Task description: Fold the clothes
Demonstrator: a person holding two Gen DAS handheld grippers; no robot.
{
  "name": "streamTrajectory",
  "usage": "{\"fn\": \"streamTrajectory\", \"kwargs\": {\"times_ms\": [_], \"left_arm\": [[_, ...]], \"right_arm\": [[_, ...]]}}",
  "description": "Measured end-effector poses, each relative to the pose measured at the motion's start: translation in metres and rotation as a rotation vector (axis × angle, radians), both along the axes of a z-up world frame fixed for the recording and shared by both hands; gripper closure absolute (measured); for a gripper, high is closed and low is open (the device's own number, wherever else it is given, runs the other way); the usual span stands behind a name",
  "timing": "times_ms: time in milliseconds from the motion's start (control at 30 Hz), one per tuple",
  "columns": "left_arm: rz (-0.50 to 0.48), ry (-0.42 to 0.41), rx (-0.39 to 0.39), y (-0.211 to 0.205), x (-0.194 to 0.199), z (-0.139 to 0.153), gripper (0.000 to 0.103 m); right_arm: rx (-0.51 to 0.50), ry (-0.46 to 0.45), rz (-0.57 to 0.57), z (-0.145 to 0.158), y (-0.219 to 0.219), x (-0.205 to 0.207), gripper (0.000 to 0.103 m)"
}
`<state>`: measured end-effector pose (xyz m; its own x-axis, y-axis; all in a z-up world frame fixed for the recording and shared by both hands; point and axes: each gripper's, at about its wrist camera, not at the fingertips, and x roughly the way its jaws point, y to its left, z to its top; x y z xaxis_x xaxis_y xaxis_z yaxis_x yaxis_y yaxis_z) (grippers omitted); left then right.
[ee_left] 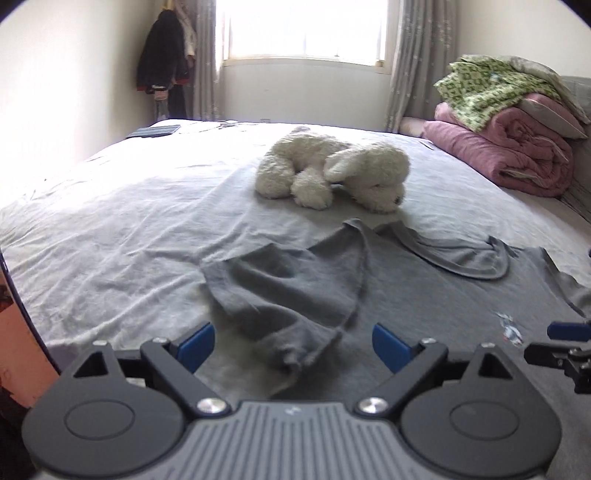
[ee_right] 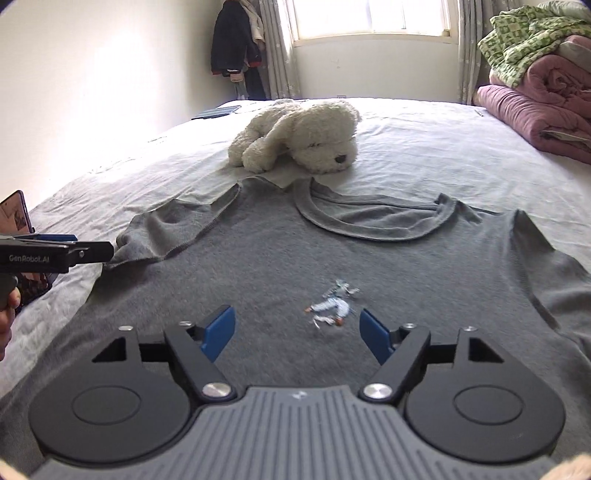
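I have a grey T-shirt (ee_right: 280, 254) spread front-up on the bed (ee_right: 424, 155), its neckline toward the far end, where a white plush dog (ee_right: 299, 138) lies just beyond the collar. A small printed figure (ee_right: 332, 306) sits on the chest. My right gripper (ee_right: 297, 328) hovers low over the middle of the shirt with its blue fingers (ee_right: 221, 330) spread wide, the print lying between them and nothing pinched. My left gripper (ee_left: 293, 345) is over the shirt's left sleeve (ee_left: 284, 291), which is bunched and folded in over the body of the shirt rather than lying flat; its fingers (ee_left: 197, 345) are spread too, with a rumpled tip of the sleeve between them but not clamped. From the right wrist view I see that left gripper side-on at the left edge, its tip right at the sleeve end, and part of a hand (ee_right: 7, 314) below it, though from that angle I cannot tell whether it touches the cloth. The other sleeve (ee_right: 554, 280) lies out flat toward the right side of the bed. At the right, near the head of the bed, a rolled pink quilt (ee_left: 517, 147) carries a green patterned blanket (ee_left: 491, 88). A bright window (ee_left: 306, 29) with curtains sits in the far wall, and dark clothes (ee_left: 162, 55) hang in the corner to its left.
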<state>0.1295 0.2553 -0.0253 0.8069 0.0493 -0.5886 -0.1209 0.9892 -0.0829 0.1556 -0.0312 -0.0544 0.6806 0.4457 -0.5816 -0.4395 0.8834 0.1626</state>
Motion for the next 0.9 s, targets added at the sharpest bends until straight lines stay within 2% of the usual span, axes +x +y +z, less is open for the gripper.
{"fn": "streamTrajectory", "kwargs": {"times_ms": [67,133,233,300,500,567,600,633,700,800,900], "left_arm": [[0.058,0.017,-0.073,0.021,0.017,-0.006,0.019],[0.109,0.042,-0.154,0.039,0.032,-0.016,0.029],[0.155,0.034,-0.205,0.049,0.045,-0.024,0.036],[0.184,0.026,-0.234,0.056,0.053,-0.029,0.037],[0.260,-0.015,-0.279,0.072,0.078,-0.041,0.050],[0.270,-0.012,-0.259,0.072,0.086,-0.044,0.062],[0.275,-0.009,-0.247,0.073,0.090,-0.046,0.082],[0.278,-0.006,-0.233,0.072,0.093,-0.046,0.095],[0.283,0.002,-0.188,0.068,0.097,-0.045,0.099],[0.290,0.006,-0.074,0.055,0.102,-0.039,0.099],[0.316,0.000,0.002,0.049,0.102,-0.035,0.099]], "right_arm": [[0.017,0.014,0.022,-0.004,0.012,0.014,0.039],[0.038,0.024,0.038,-0.007,0.022,0.029,0.049],[0.077,0.030,0.052,-0.009,0.037,0.053,0.061],[0.108,0.044,0.053,-0.011,0.046,0.072,0.085],[0.170,0.095,0.059,-0.024,0.068,0.119,0.091],[0.177,0.099,0.069,-0.026,0.072,0.126,0.091],[0.177,0.098,0.075,-0.027,0.075,0.129,0.091],[0.177,0.098,0.081,-0.028,0.077,0.133,0.092],[0.168,0.089,0.084,-0.028,0.081,0.137,0.093],[0.136,0.072,0.083,-0.029,0.091,0.146,0.095],[0.085,0.043,0.089,-0.030,0.107,0.156,0.095]]}}
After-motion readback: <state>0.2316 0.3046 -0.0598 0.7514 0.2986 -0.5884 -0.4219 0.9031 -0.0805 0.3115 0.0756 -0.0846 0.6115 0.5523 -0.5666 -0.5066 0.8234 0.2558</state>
